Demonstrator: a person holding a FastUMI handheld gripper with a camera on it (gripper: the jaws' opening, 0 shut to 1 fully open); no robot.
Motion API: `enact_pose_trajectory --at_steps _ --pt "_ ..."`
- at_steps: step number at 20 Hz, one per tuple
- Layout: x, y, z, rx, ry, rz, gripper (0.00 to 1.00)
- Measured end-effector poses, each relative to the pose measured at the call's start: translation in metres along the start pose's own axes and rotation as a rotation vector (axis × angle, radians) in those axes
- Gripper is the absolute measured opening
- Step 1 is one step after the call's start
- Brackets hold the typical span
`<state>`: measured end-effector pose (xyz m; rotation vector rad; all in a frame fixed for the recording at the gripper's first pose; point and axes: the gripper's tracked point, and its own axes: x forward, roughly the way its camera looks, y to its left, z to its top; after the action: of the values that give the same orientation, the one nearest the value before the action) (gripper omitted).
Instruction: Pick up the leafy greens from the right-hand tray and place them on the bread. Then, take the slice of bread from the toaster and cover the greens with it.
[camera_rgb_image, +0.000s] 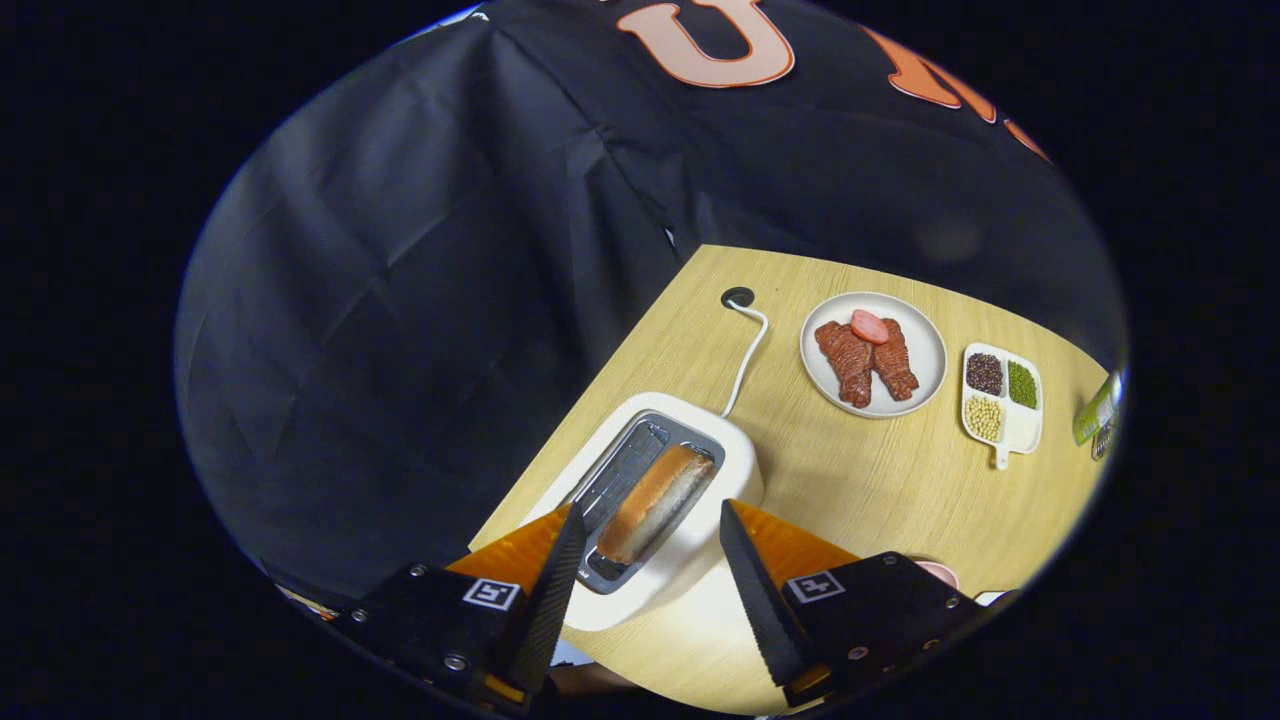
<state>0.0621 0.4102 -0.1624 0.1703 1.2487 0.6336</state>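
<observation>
Nearest, gripper (648, 530) fingers spread wide apart, holding nothing, flanking front end of one white toaster (655, 500) on wooden table (870, 490). One bread slice (655, 503) stands in toaster's right slot, between fingertips, not clearly touched; left slot vacant. One white cord (745, 365) runs back to table hole. Farther right: one round plate (872, 353) carrying two meat strips and one pink slice; one divided dish (1003, 400) with three bean piles.

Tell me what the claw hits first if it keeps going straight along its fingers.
Most likely the bread slice standing in the toaster. It sits just ahead, between the open claw fingers. Depth is hard to judge here; the toaster's top could touch first.
</observation>
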Motion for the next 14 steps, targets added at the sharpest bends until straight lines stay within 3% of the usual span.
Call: enact_pose_trajectory --at_steps 5,14 --pt "0.021 0.005 -0.002 0.02 0.063 -0.016 0.81" --pt "0.044 0.003 -0.001 0.046 0.115 -0.061 0.5"
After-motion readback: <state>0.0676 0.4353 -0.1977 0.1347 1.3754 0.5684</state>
